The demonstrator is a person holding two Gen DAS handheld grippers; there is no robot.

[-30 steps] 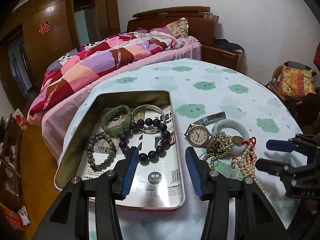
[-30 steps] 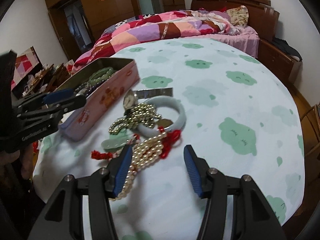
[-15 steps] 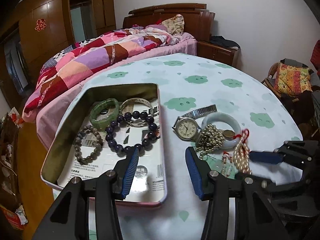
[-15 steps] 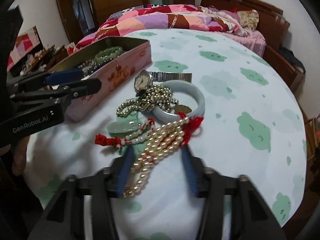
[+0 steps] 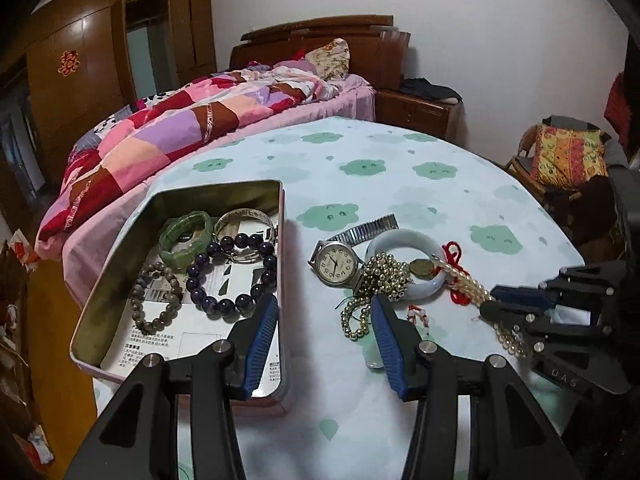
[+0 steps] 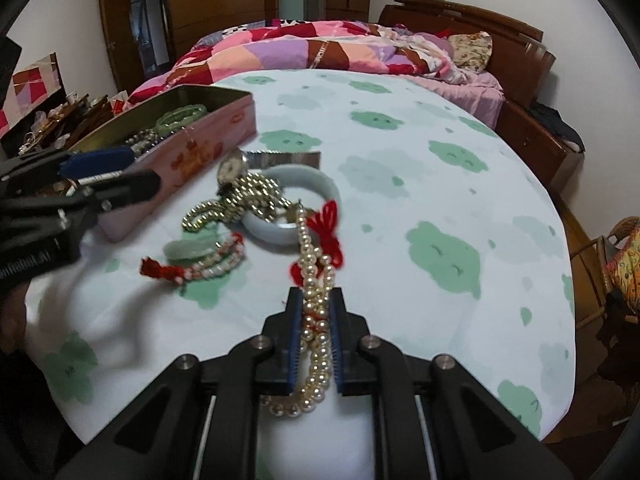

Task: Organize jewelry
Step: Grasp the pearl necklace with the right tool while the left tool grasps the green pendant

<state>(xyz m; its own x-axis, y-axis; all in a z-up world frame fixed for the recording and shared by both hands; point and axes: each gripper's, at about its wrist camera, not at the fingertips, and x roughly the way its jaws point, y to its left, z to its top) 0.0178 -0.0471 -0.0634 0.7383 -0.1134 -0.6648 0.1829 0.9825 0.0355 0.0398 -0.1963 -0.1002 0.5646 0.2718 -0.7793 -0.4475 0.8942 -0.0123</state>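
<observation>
Right gripper (image 6: 314,308): jaws closing on the pearl strand (image 6: 316,280); beads fill the gap between the blue pads, and the pads look pressed on them.
Left gripper (image 5: 326,340): jaws spread, nothing between them; it hangs over the tin's right wall, near the table's near edge.
Pearl strand: on the table (image 6: 420,160) towards its near edge, running from the bangle (image 6: 320,192) back into the right gripper; a red cord (image 6: 330,228) is tied on it.
Tin (image 5: 112,264): open, pink outside, at the table's left edge beside the bed (image 5: 180,128).
In the tin: a green bracelet (image 5: 184,234), a silver bangle (image 5: 244,218), a dark bead bracelet (image 5: 232,272) and a brown bead bracelet (image 5: 158,298), all on printed paper.
Loose pile: just right of the tin, mid-table.
Watch (image 5: 336,262): face up, metal band towards the far side, touching the gold bead chain (image 5: 380,280).
Gold bead chain: heaped over the bangle's left rim.
Bangle: pale, flat on the cloth.
Jade piece (image 6: 188,248): lies near the tin's corner, with a small bead bracelet with red tassel (image 6: 200,266) just beside it.
</observation>
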